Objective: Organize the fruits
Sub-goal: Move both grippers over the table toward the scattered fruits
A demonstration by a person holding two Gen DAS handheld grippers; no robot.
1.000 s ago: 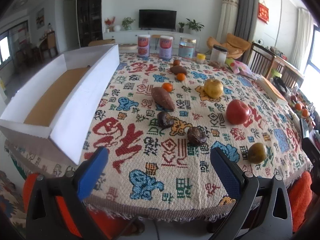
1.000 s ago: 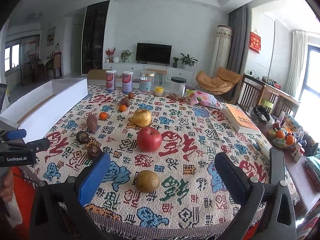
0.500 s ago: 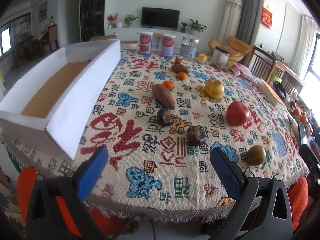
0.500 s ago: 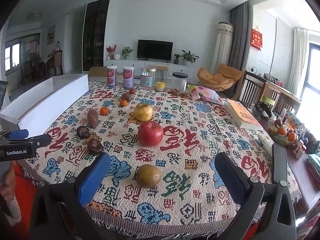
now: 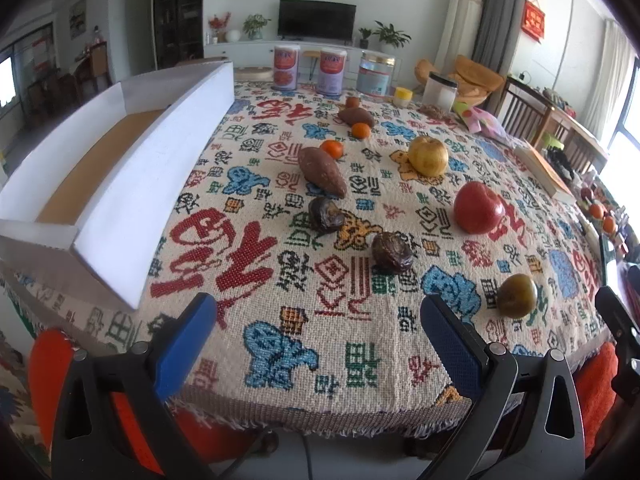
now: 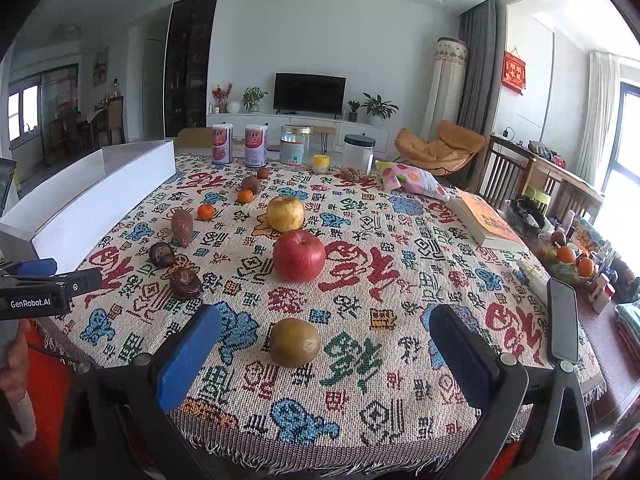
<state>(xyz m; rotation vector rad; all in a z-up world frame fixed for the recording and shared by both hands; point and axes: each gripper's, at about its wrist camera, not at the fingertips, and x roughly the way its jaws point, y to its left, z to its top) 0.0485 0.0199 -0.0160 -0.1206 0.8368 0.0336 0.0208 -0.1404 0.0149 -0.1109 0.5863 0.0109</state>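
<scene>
Blue-padded and spread wide, my right gripper (image 6: 320,356) hangs at the near edge of the worktop (image 6: 400,280), holding nothing; the brownish-green fruit (image 6: 295,342) lies between its fingers, just ahead. My left gripper (image 5: 316,332) is equally wide apart and empty, with 2 dark wrinkled fruits (image 5: 391,252) ahead of it. Beyond sit the red apple (image 6: 298,255), sweet potato (image 5: 321,172), yellow apple (image 6: 285,213) and small oranges (image 5: 333,148). Left of them stands the white box (image 5: 152,168).
</scene>
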